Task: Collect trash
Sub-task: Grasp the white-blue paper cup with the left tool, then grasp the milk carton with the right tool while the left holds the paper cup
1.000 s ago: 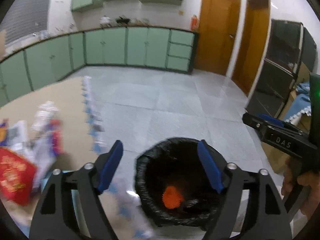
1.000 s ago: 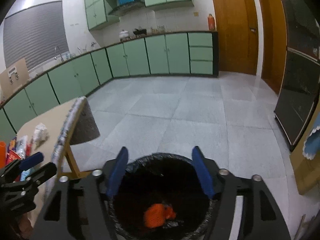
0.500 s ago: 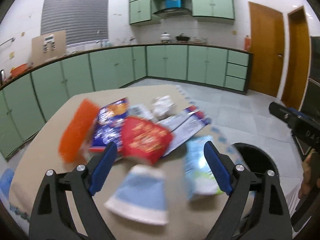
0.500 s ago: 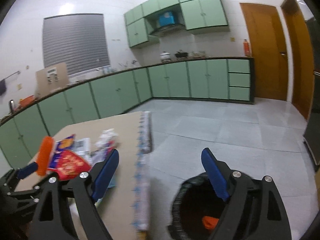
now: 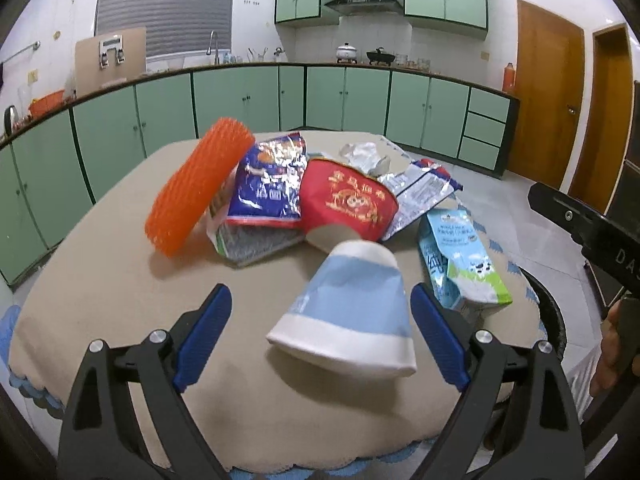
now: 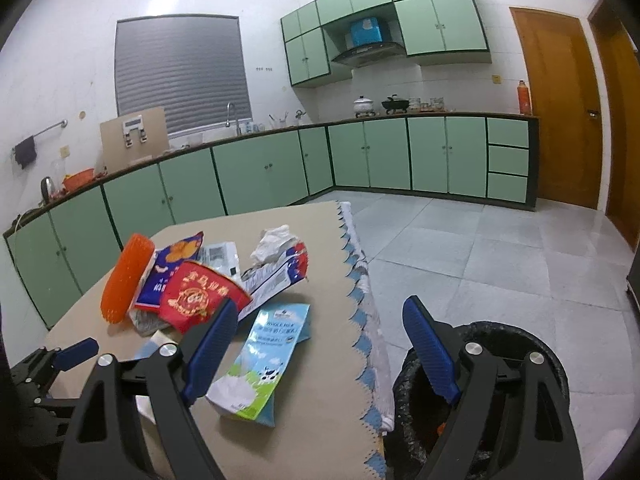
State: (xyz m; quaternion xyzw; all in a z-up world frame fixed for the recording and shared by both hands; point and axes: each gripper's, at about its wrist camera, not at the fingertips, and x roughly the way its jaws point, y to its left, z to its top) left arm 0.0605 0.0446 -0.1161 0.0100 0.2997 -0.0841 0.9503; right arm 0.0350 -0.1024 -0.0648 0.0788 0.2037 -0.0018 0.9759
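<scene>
Blue-padded jaws of the left gripper [image 5: 320,336] stand spread wide with nothing between the pads, flanking a tipped blue-and-white paper cup [image 5: 352,312] lying on the beige table [image 5: 120,300]. The right gripper [image 6: 320,356] hangs equally wide and empty over the table's edge, a milk carton [image 6: 264,360] by its left finger and the black-lined trash bin [image 6: 520,344] under its right. Farther back lie a red bowl [image 5: 348,204], blue wrapper [image 5: 268,184] and orange foam net [image 5: 196,184].
</scene>
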